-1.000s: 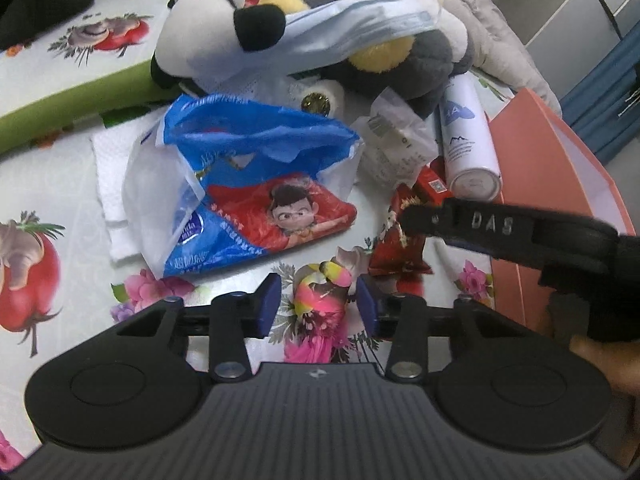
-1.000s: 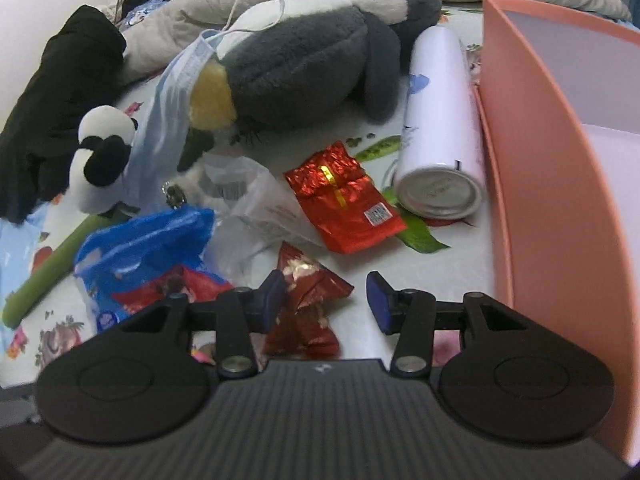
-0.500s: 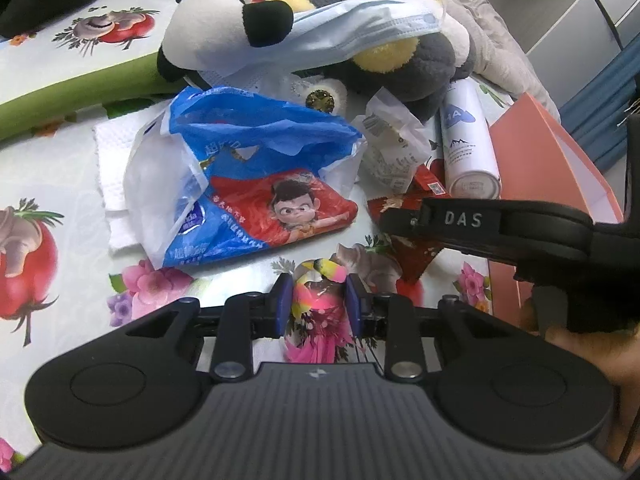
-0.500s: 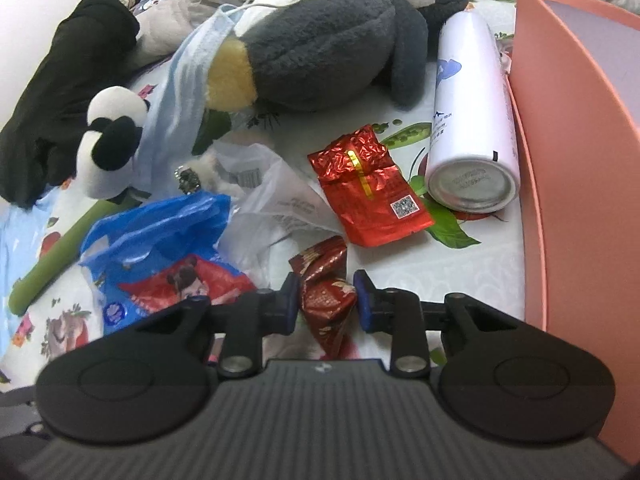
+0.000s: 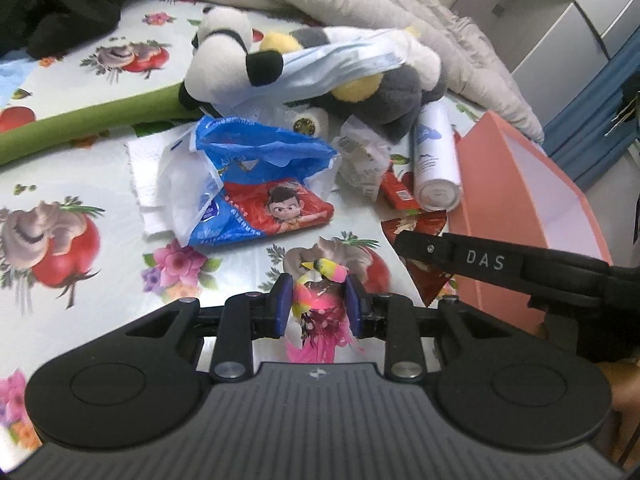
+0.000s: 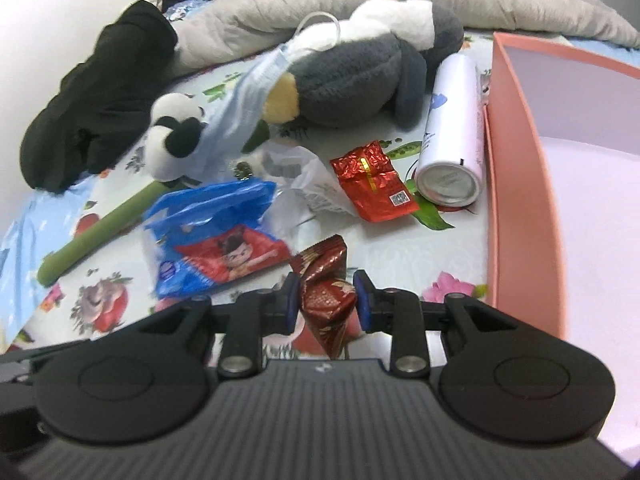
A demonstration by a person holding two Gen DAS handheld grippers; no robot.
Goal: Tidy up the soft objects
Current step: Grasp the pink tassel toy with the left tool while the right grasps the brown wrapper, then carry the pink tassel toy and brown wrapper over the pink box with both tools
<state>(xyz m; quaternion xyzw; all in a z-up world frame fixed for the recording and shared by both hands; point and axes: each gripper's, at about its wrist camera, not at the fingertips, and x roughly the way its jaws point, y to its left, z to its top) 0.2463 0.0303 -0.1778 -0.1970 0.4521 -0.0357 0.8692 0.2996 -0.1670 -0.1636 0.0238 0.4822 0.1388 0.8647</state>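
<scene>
My left gripper [image 5: 316, 300] is shut on a small pink and yellow wrapper [image 5: 320, 304], lifted off the flowered cloth. My right gripper [image 6: 326, 300] is shut on a crumpled dark red snack wrapper [image 6: 326, 296], also raised; its black body [image 5: 496, 264] crosses the right of the left wrist view. On the bed lie a panda plush [image 5: 224, 56], a grey and yellow plush [image 6: 352, 76], a blue face mask [image 6: 248, 92] draped over them, a blue and red snack bag [image 5: 260, 196], and a red foil packet [image 6: 372, 180].
An open salmon-pink box [image 6: 516, 184] stands at the right with a pale inside. A white spray can [image 6: 452, 136] lies beside it. A green plush stem [image 5: 80, 124], a black garment [image 6: 92, 100], a grey quilt [image 5: 360, 4] and white tissue [image 5: 148, 176] surround the pile.
Both grippers closed on their wrappers, then rose and drew back from the pile, carrying the wrappers up off the cloth.
</scene>
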